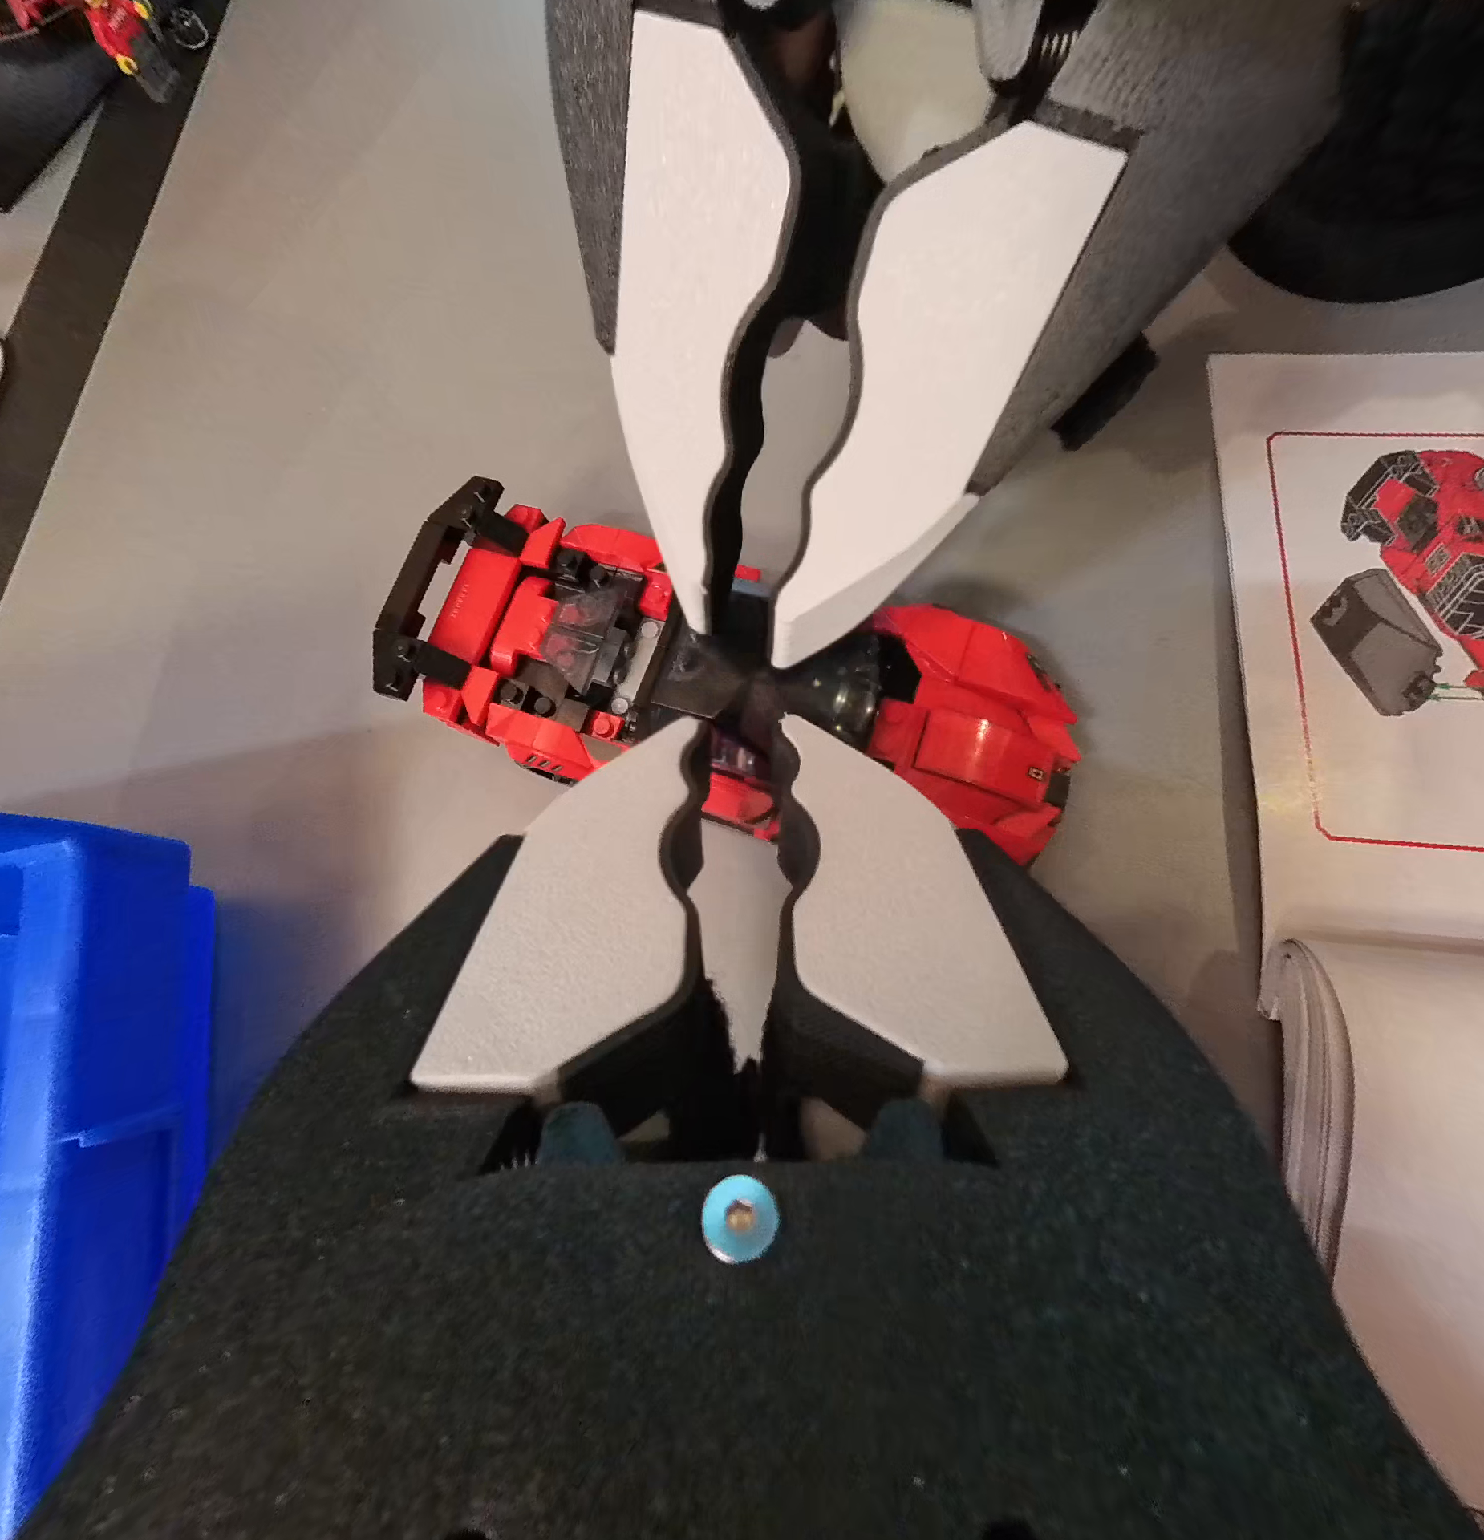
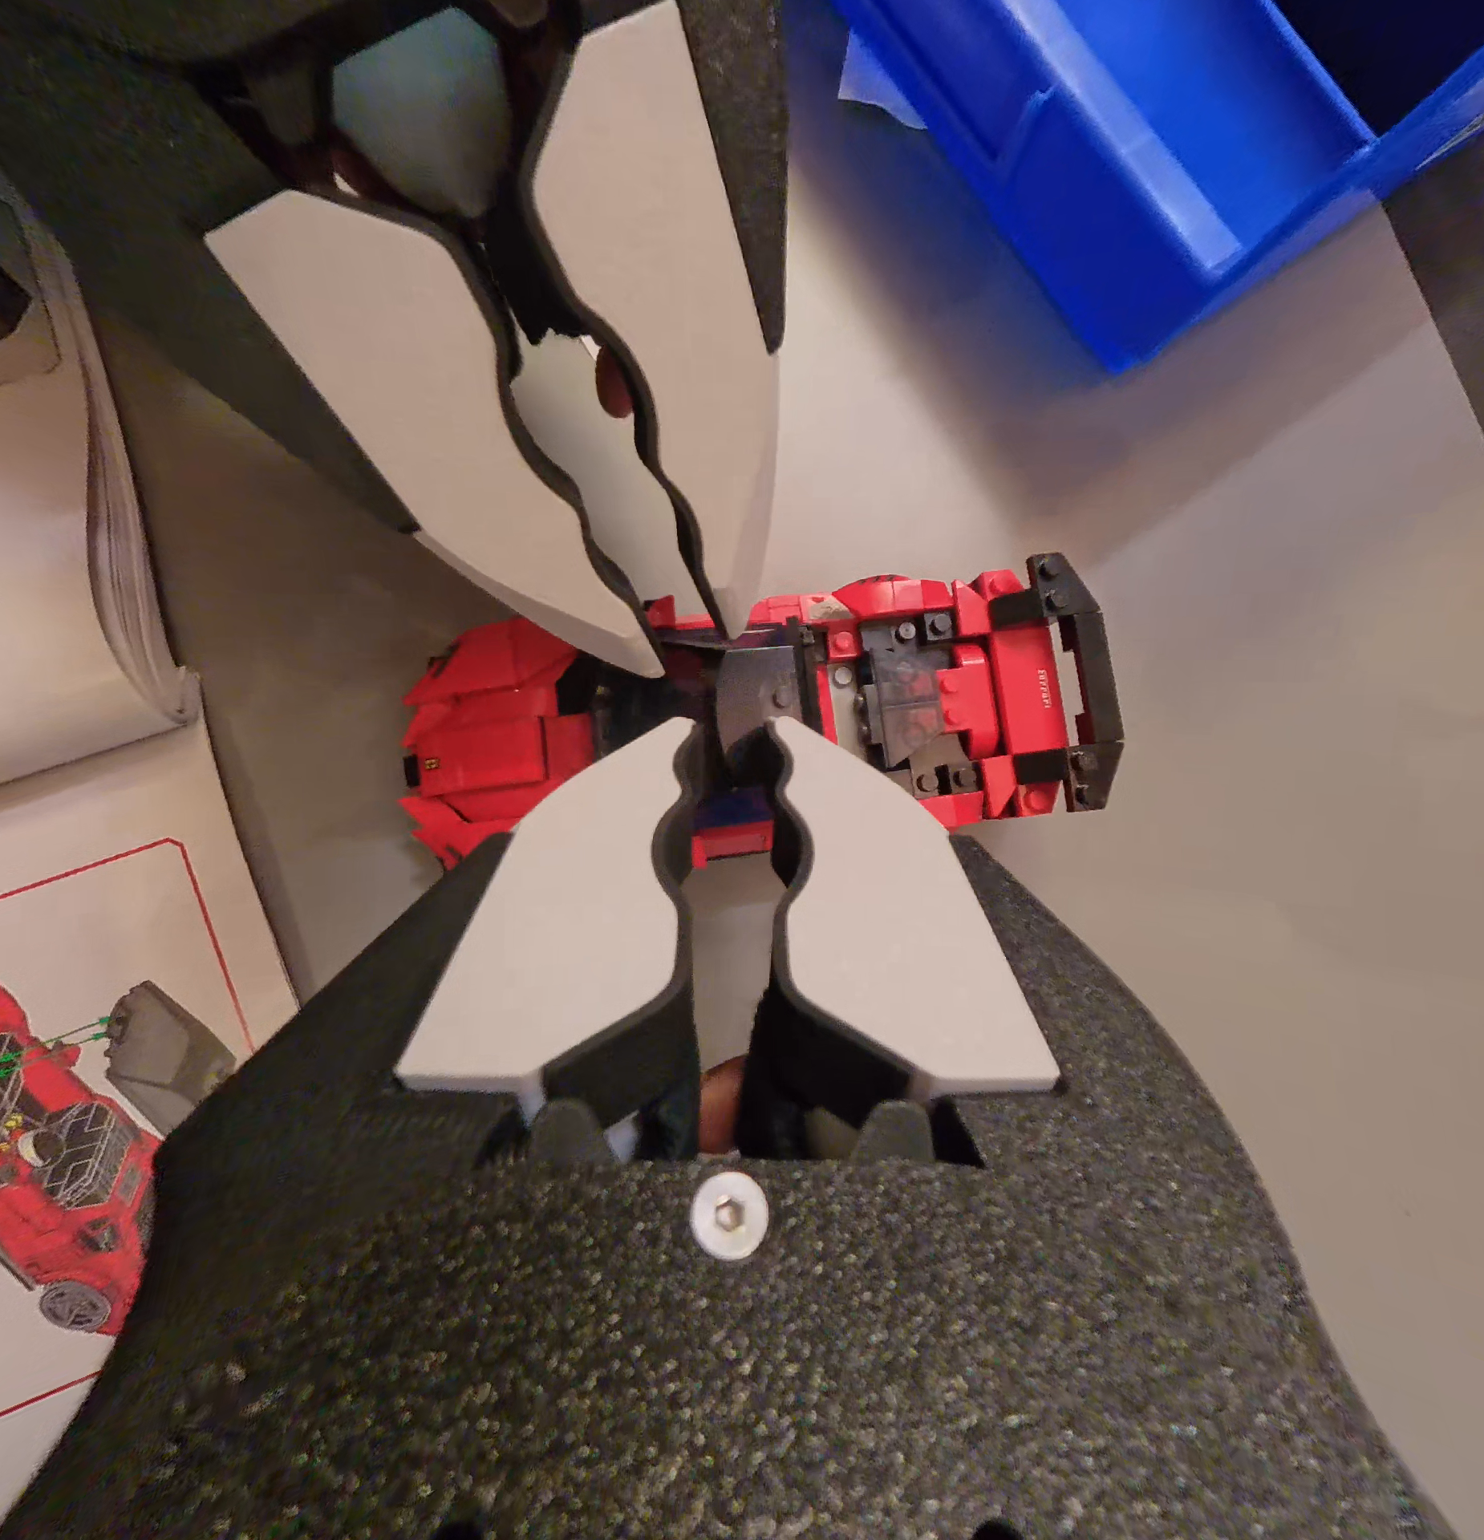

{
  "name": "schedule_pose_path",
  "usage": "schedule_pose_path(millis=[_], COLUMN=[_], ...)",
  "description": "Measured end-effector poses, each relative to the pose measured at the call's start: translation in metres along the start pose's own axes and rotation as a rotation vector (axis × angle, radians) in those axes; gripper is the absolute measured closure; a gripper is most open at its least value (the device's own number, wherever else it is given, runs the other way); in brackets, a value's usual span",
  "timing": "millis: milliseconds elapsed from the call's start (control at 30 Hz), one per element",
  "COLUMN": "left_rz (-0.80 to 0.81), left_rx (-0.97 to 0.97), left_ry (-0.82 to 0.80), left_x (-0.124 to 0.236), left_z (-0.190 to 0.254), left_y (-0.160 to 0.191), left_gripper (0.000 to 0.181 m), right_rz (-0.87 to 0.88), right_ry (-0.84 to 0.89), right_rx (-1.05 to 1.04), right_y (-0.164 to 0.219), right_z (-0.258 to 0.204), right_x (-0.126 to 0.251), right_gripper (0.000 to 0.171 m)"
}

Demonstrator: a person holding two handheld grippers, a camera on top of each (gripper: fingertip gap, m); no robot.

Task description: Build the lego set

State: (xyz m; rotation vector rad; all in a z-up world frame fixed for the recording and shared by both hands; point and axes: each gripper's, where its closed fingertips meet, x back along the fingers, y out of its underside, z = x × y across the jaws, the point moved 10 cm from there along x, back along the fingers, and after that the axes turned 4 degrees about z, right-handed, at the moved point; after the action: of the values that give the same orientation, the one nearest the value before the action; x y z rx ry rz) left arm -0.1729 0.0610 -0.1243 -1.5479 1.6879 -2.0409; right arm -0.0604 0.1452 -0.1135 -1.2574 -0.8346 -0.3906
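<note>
- Lego car, red with black rear wing, lies on the pale table, crosswise just beyond the tips of both grippers.
- Dark roof piece sits over the car's middle, right where the two grippers meet.
- Left gripper comes in from the near side in the left wrist view; fingers nearly together, narrow gap, tips at the roof piece. Whether it really clamps it, cannot tell.
- Right gripper is close to shut too, tips against the same dark piece; grip unclear.
- Each gripper shows in the other's view opposite, tips almost touching: right gripper from the top of the left view, left gripper from the top of the right view.
- Car in the right wrist view: nose to the left of the gripper, wing to the right.
- Instruction booklet, open, lies to the right of the left gripper; in the right wrist view it is low on the left.
- Blue bin sits left of the left gripper, near; in the right wrist view it is far right, well apart from the car.
</note>
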Motion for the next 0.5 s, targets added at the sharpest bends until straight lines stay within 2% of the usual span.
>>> schedule_pose_path(millis=[133, 367, 500], left_rz=[0.008, -0.013, -0.015], left_rx=[0.006, 0.015, 0.030], left_ry=[0.002, 0.010, 0.016], left_x=[-0.0007, -0.0010, -0.0005], left_z=[0.0007, 0.0001, -0.0005], left_y=[0.0008, 0.0018, 0.0030], left_gripper=[0.170, 0.171, 0.171], right_rz=[-0.009, -0.041, -0.033], right_ry=[-0.004, -0.012, -0.016], right_rx=[0.019, 0.083, 0.093], right_y=[0.0002, -0.0006, -0.0020], right_z=[-0.0008, -0.0012, 0.0012], right_x=[0.0001, 0.0026, 0.0027], right_gripper=[0.155, 0.132, 0.132])
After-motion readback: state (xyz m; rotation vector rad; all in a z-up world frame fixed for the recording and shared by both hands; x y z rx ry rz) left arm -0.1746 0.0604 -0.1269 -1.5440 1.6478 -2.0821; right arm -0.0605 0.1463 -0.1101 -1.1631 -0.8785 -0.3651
